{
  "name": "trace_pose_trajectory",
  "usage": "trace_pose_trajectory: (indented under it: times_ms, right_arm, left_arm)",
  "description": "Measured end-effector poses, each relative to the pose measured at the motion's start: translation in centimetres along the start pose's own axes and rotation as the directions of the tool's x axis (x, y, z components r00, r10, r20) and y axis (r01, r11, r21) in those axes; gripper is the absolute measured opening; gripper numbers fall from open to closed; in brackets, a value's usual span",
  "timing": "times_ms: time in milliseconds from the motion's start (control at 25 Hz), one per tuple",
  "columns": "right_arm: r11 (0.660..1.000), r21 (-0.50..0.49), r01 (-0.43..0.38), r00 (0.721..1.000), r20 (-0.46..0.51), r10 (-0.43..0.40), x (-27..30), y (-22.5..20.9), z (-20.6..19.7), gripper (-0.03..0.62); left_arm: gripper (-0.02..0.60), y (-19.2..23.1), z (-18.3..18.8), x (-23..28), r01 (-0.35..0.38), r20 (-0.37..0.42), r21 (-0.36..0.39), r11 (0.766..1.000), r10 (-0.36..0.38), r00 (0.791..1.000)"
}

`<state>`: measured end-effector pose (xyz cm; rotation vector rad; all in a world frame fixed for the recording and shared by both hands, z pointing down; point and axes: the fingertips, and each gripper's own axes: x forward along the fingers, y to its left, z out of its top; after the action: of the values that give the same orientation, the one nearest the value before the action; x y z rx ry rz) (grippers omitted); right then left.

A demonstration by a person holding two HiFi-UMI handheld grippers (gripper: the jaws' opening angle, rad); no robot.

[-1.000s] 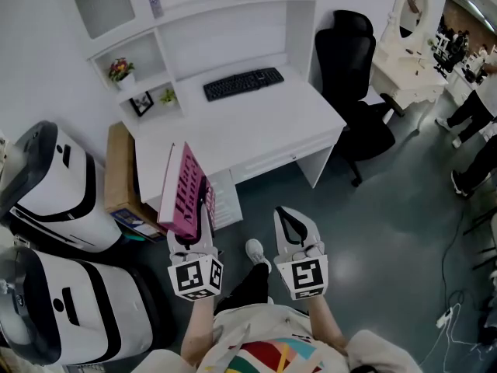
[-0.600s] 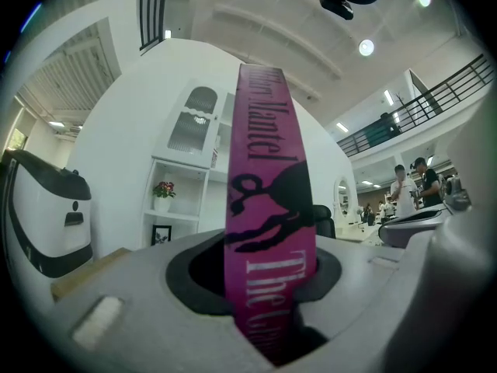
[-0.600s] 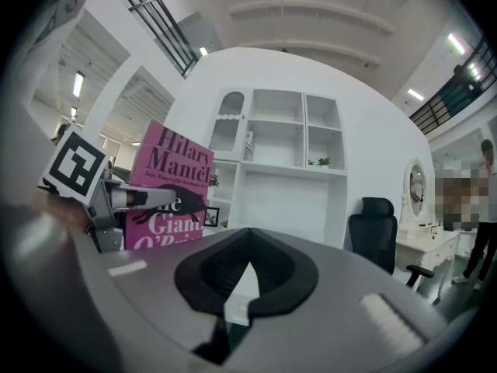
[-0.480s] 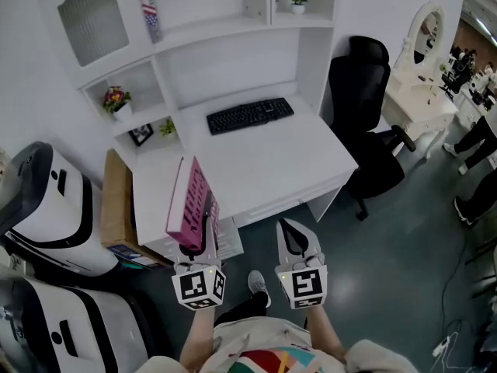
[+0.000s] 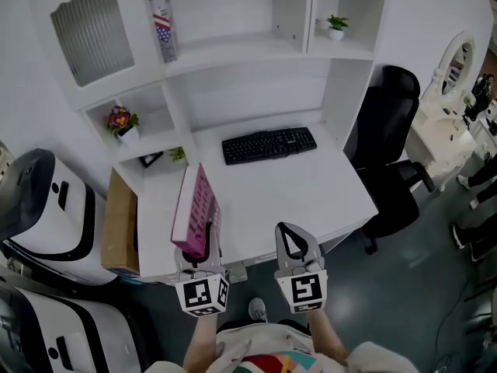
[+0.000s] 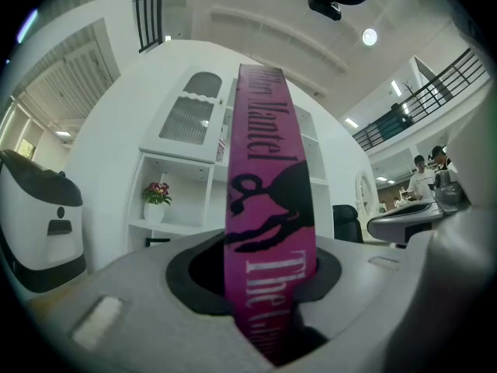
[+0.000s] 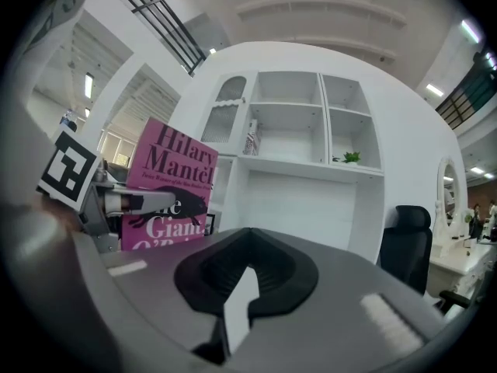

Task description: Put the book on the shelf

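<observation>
Seen from above, a person stands at the front edge of a white desk with a two-jaw gripper in each hand, both pointing toward twelve o'clock. The left gripper has its jaws closed on the spine edge of a pink book, one pad pressed on each cover. The book is upright over the front left part of the desk, leaning slightly, with its spine toward the person. Its front cover, with dark lettering and a black animal shape, faces three o'clock. No view shows whether it touches the desktop. The right gripper hovers just beside the book at three o'clock, apart from it, its jaws drawn together at the tips with nothing between them.

Farther back on the desk, a black keyboard lies at about one o'clock. At eleven o'clock, low cubbies hold a pot of flowers and a dark picture frame. Behind the keyboard rises a white shelf unit. Its wide middle shelf carries one slim upright item with a flag pattern, and a small green plant sits in the top right compartment.

At nine o'clock, a cardboard box stands against the desk's left side, next to two white and black machines. A black office chair stands at two o'clock beside the desk, with a white vanity and oval mirror beyond it
</observation>
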<state>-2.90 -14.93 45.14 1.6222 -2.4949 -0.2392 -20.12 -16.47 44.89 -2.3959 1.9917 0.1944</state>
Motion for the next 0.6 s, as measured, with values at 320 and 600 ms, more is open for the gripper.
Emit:
trace_pose_trajectory:
  times_ms: [320, 600]
  right_arm:
    - [0.999, -0.001, -0.046, 0.999, 0.022, 0.046, 3.8, -1.0, 0.0, -0.009]
    - [0.992, 0.005, -0.126, 0.990, 0.066, 0.125, 5.9, -3.5, 0.8, -0.006]
  left_arm:
    - [0.144, 1.3, -0.6, 2.4, -0.058, -0.020, 0.012, 0.998, 0.059, 0.998]
    - [0.143, 0.8, -0.1, 3.1, -0.151, -0.031, 0.015, 0.988, 0.152, 0.988]
